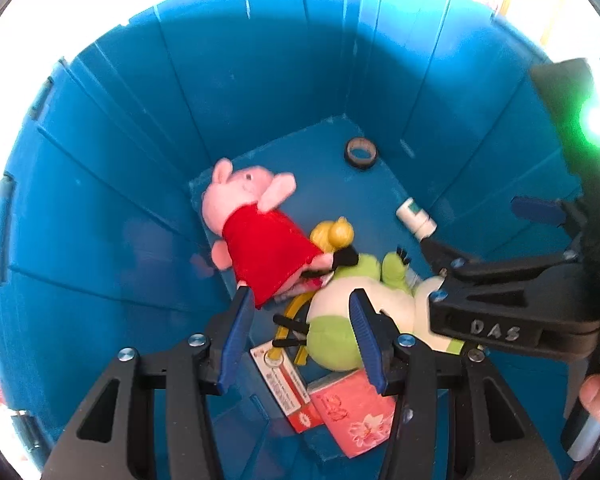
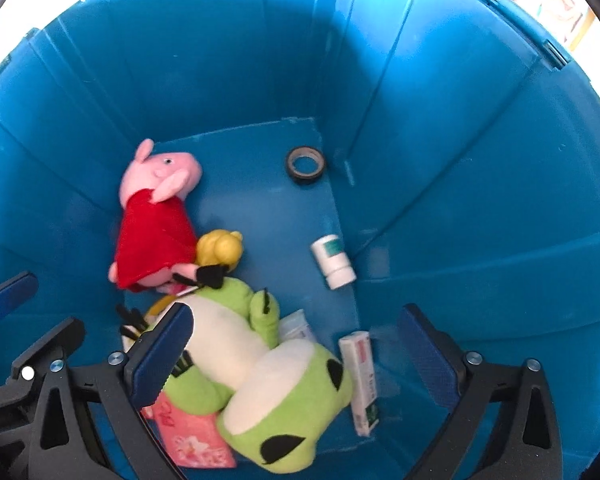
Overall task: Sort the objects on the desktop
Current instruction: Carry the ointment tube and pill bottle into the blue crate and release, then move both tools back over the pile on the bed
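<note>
A deep blue bin [image 1: 100, 160] [image 2: 460, 160] holds the sorted things. On its floor lie a pink pig plush in a red dress [image 1: 260, 248] [image 2: 156, 232], a green and white frog plush [image 1: 332, 344] [image 2: 292, 400] and a yellow toy [image 1: 334, 234] [image 2: 220, 250] between them. My left gripper [image 1: 300, 332] hangs open above the frog's body, holding nothing. My right gripper [image 2: 296, 344] stands wide open over the frog's head, well above it and empty. It enters the left wrist view from the right [image 1: 488, 232].
A tape roll [image 1: 361, 153] [image 2: 306, 165] and a white bottle [image 1: 416, 218] [image 2: 334, 260] lie near the far corner. A pink packet [image 1: 356, 412] [image 2: 192, 432], a red and white box [image 1: 284, 384] and a long carton [image 2: 362, 380] lie around the frog. The bin walls rise steeply on all sides.
</note>
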Demonstrator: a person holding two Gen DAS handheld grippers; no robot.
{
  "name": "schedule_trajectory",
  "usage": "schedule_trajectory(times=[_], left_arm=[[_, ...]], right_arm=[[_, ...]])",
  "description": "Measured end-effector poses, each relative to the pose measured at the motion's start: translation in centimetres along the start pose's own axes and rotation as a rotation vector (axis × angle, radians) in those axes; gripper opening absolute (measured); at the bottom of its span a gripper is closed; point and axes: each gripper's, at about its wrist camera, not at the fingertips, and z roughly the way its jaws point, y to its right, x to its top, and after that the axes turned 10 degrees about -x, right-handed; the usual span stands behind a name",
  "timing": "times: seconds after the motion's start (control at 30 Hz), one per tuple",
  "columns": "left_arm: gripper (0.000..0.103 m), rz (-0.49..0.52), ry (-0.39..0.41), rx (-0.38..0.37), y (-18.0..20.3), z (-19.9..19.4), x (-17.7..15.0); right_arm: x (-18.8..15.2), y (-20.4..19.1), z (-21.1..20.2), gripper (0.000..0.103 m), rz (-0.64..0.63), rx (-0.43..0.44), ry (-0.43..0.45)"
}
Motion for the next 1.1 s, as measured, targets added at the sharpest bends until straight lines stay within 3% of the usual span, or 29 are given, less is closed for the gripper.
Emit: schedule_trajectory(times=[0.2,0.37,0.47,0.57,0.6,0.63,0.67,0.73,0.8,0.87,0.97,1.1], left_arm=[[0.049,0.035,0.134,-0.010,0.4,-4.8,-0.9],[0.049,-0.002,0.261,-0.041,-2.2,-12.0,-2.7],[0.051,0.001,0.397,0.008,-4.4,-16.6,-5.0],[0.071,0.011,0.558,0.159,-6.3,-19.6,-8.3],[0.071,-0.006,0.620,0.212,-6.8,-20.1,-9.2],[0.072,-0.039,0.672,0.236,-7.4,-20.4,-9.9],[0.072,-0.078,0.695,0.209,-8.0,-20.5,-10.3],[0.072,-0.197,0.692,0.089,-9.5,-20.1,-10.4],[0.072,-0.292,0.614,0.004,-9.8,-18.6,-10.1],[0.072,-0.252,0.558,-0.061,-8.2,-17.1,-9.8],[0.072,-0.107,0.504,-0.093,-4.0,-15.6,-9.9],[0.072,-0.034,0.521,-0.095,-1.4,-16.4,-11.9]], right_arm=[[-0.3,0.5,-1.1,0.103,0.020,0.025,0.042],[-0.1,0.9,-2.2,0.103,0.050,0.075,0.093],[0.1,0.6,-3.4,0.103,0.054,0.068,0.122],[0.0,-0.4,-6.1,0.103,0.039,0.038,0.179],[-0.1,-0.8,-7.1,0.103,0.029,0.044,0.201],[-0.2,-1.3,-8.2,0.103,0.020,0.054,0.225],[-0.3,-1.8,-9.3,0.103,0.016,0.056,0.249],[-0.7,-3.1,-11.8,0.103,0.004,0.041,0.313],[-1.4,-4.3,-14.2,0.103,-0.008,0.032,0.385],[-2.0,-5.0,-15.8,0.103,-0.005,0.010,0.425],[-3.5,-5.3,-17.4,0.103,-0.003,-0.039,0.466],[-6.4,-5.4,-18.7,0.103,-0.028,-0.053,0.489]])
